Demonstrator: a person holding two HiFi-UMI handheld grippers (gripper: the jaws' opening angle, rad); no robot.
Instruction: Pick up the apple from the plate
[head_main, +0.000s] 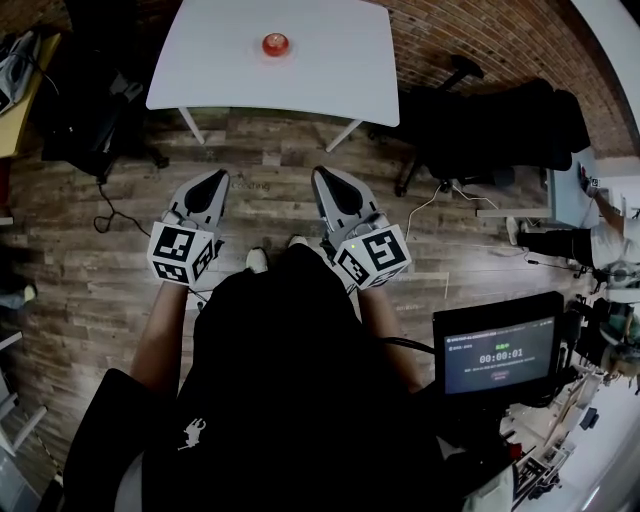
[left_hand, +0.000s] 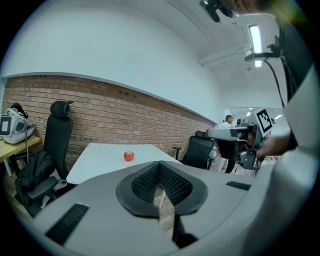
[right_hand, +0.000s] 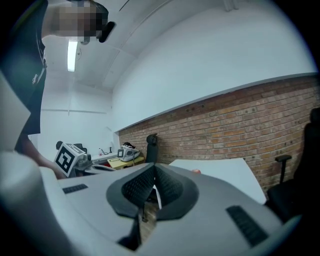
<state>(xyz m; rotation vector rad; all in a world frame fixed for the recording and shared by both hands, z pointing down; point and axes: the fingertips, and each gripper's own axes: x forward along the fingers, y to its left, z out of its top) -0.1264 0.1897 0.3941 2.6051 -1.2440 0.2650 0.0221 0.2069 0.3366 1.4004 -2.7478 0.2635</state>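
The left gripper and right gripper hold their jaws pressed together, empty. Well ahead of both tips, 1 apple sits on what seems a small plate.

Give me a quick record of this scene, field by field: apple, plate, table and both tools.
apple: red, sits on the plate, nothing touching it
plate: small, around the table's middle
table: white, ahead of the person, on a wood floor
left tool: shut, empty, short of the table
right tool: shut, empty, short of the table
task state: apple not yet picked up
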